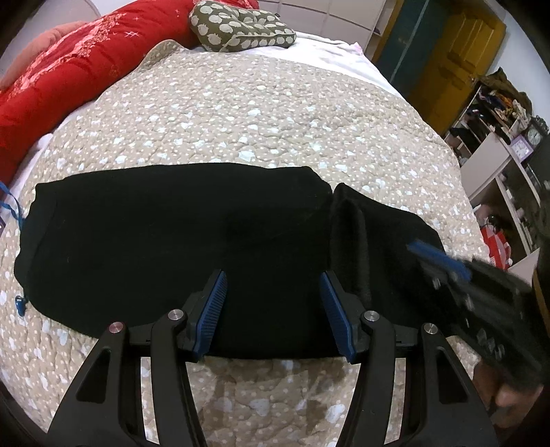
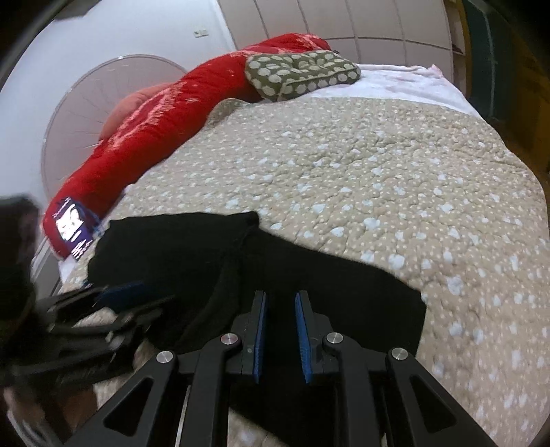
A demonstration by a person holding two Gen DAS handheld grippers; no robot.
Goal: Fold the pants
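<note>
The black pants (image 1: 178, 237) lay lengthwise along the bed's (image 1: 240, 120) near edge, partly folded; more folds remained. The left hand-held gripper (image 1: 273, 309) stood spread and empty above them; the right hand-held gripper (image 2: 280, 326) was narrowly parted, pinching nothing.

Bed (image 1: 343, 44) showing white sheet at far edge. Beige spotted quilt (image 1: 240, 113) covering most of it, spreading ahead of both grippers. Black pants (image 1: 154, 233) lying flat on quilt, directly beyond left gripper (image 1: 273, 287), stretching off to its left. Red blanket (image 1: 51, 79) lying bunched along far left side. Olive spotted pillow (image 1: 240, 27) resting far ahead, touching red blanket.
</note>
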